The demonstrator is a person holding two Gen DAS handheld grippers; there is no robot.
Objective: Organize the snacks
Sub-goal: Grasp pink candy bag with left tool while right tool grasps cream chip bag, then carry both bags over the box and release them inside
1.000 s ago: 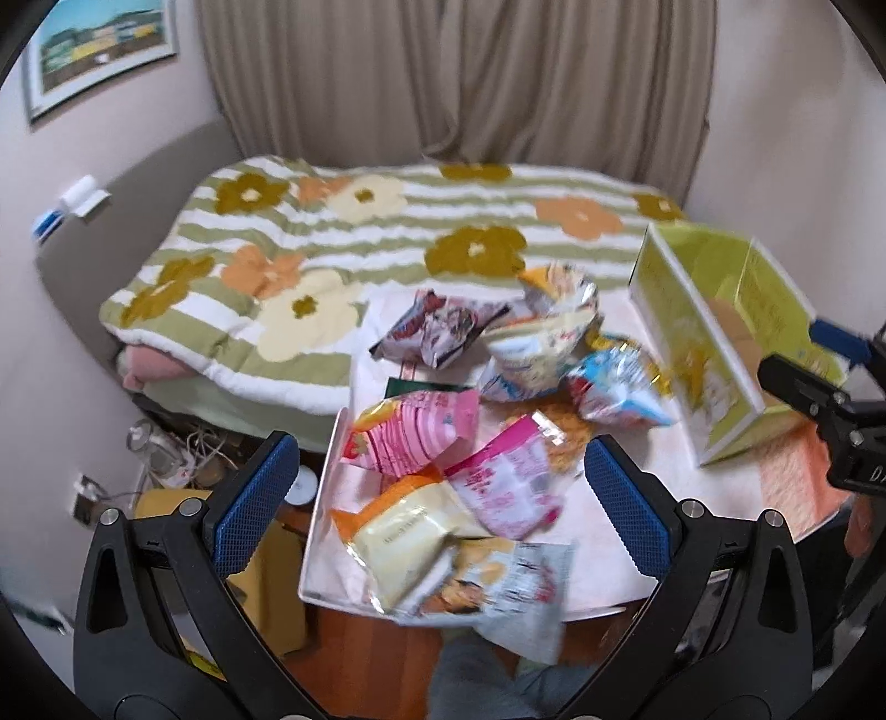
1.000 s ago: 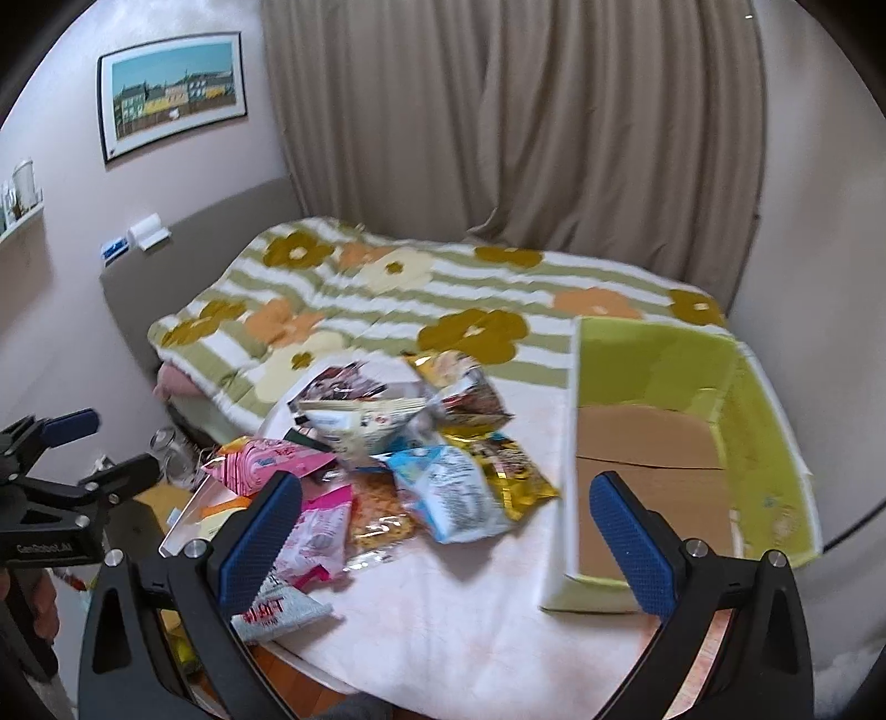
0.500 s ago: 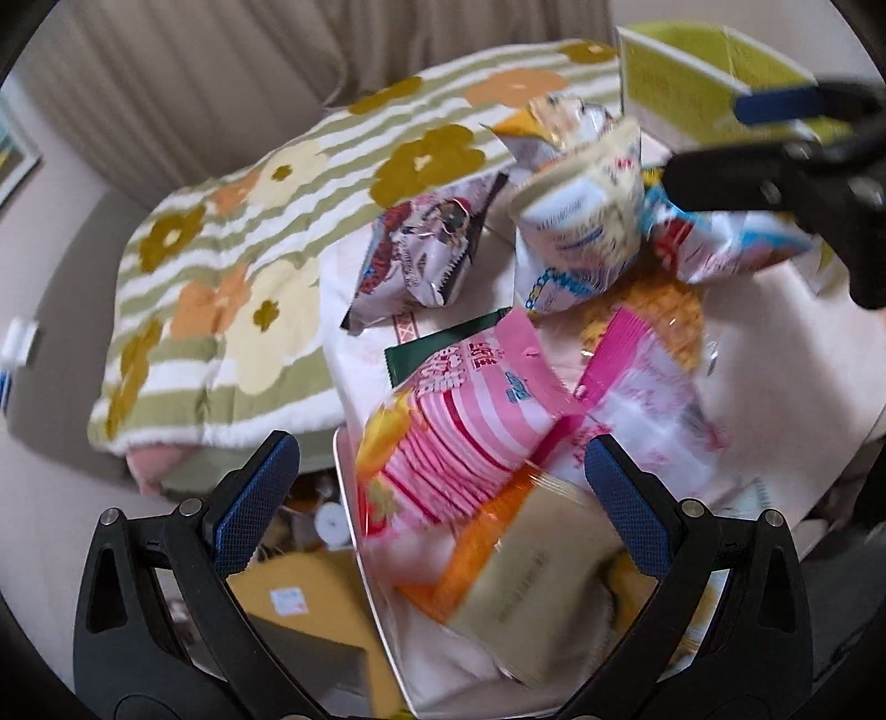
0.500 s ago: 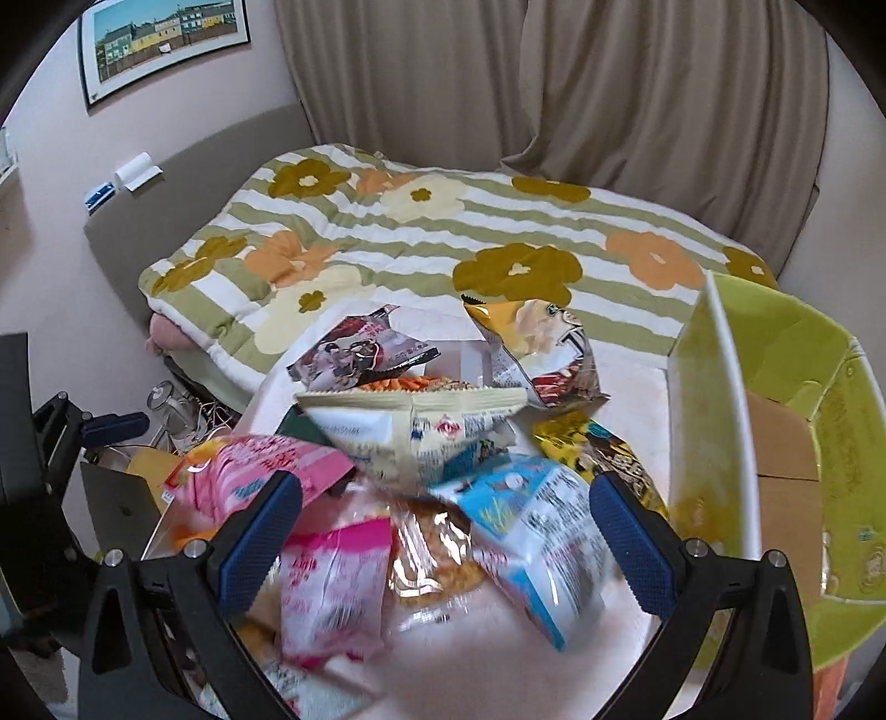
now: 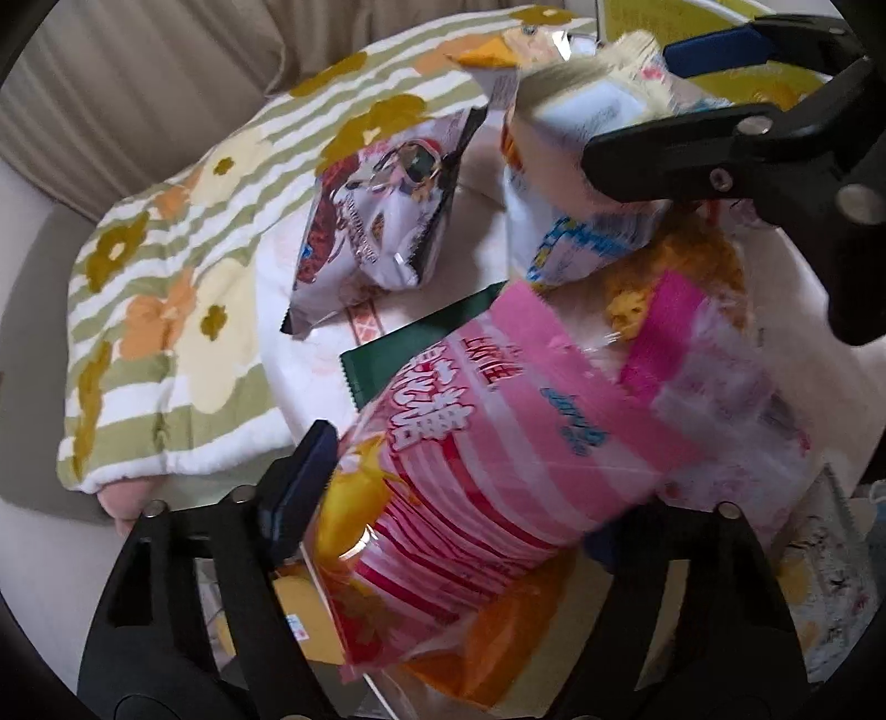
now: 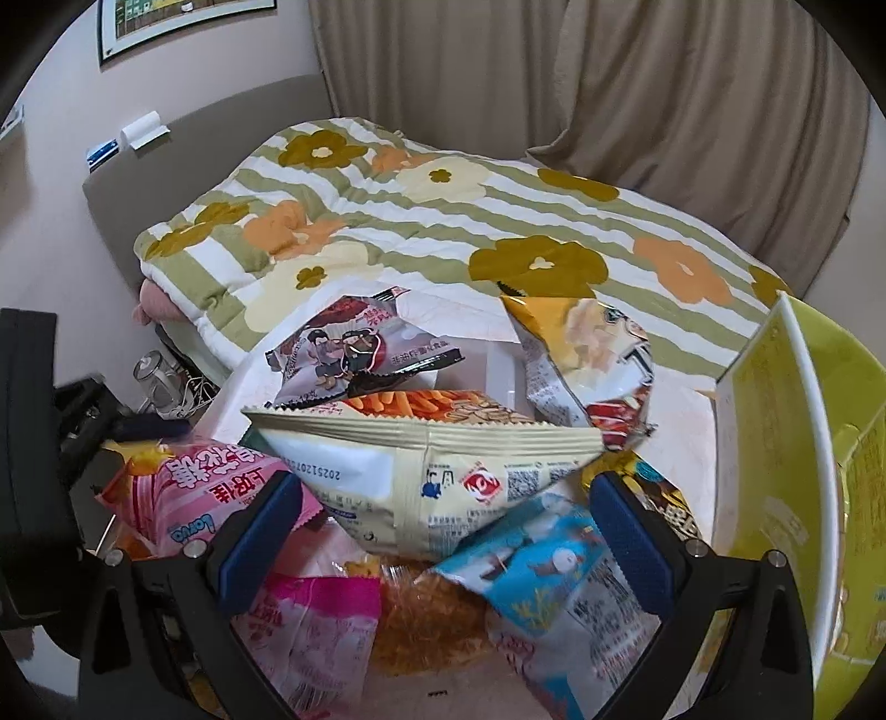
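Left gripper (image 5: 465, 498): jaws closing around the pink-and-white striped snack bag (image 5: 498, 443), which sits between them; the left pad touches the bag's crinkled edge, the right pad is hidden behind the bag, so a firm grip cannot be confirmed.

Right gripper (image 6: 443, 531): blue pads well apart, nothing clamped. It hovers over the pile; the light-blue foil packet (image 6: 554, 598) and the cream pillow bag with its back seam up (image 6: 426, 471) lie between and just beyond the fingers.

Surface: a white, faintly patterned tabletop (image 6: 681, 410), crowded. The heap takes up its near and left part: a magenta-and-clear packet (image 6: 310, 626), a clear bag of orange snacks (image 6: 426, 615), a dark green packet (image 5: 421, 343) tucked under the striped bag. Further in, a grey-white bag with cartoon figures (image 6: 349, 349) and a yellow-topped foil bag (image 6: 587, 354). Bare table shows right of the heap, toward the box.

Right edge: a lime-green open cardboard box (image 6: 775, 443), its white rim close beside the right finger.

Left edge: the table drops off to floor clutter.

Beyond the table: a bed with a green-striped floral quilt (image 6: 443, 221) butting against the far edge; grey headboard (image 6: 210, 133) left; beige curtains (image 6: 609, 83) across the back wall; a framed picture (image 6: 166, 16) at upper left.
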